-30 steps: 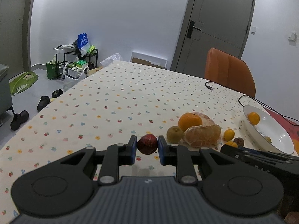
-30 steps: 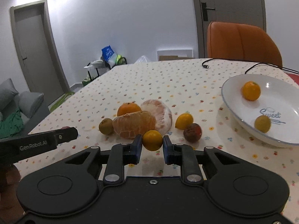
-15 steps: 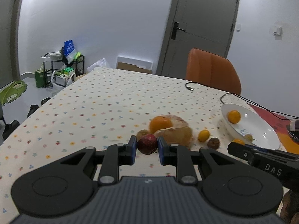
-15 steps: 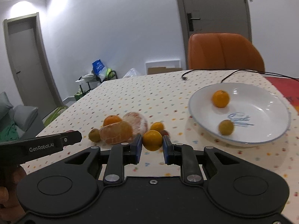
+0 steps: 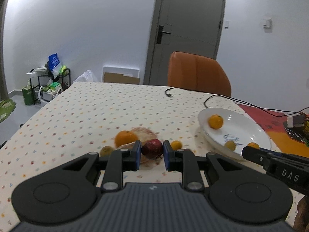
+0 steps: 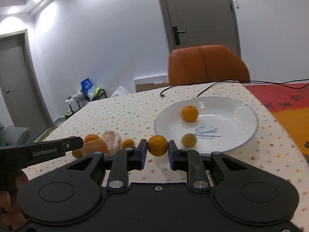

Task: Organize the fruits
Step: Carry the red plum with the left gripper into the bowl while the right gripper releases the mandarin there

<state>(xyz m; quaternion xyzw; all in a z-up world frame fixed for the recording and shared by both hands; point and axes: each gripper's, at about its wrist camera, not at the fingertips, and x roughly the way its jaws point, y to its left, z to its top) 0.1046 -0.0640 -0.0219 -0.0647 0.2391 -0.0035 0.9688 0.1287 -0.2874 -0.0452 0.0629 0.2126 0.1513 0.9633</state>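
Ahead and to the right of both grippers sits the white plate (image 6: 249,137), already holding 2 small fruits. Right gripper (image 6: 157,149): jaws closed to fruit width, clamping a small orange (image 6: 157,145) on both sides, clear of the tablecloth (image 6: 123,112). Plate rim lies just beyond and slightly right of this fruit, so the right hand is judged the nearer. Left gripper (image 5: 151,152): jaws likewise narrowed, pinching a dark red fruit (image 5: 152,147); plate (image 5: 256,129) lies well to its right, with the right tool's finger between. Remaining pile, 1 orange (image 5: 125,137) and peeled citrus (image 6: 112,140) among it, rests left of the plate. Judgement: a short forward-right carry for the right, a longer rightward one for the left.
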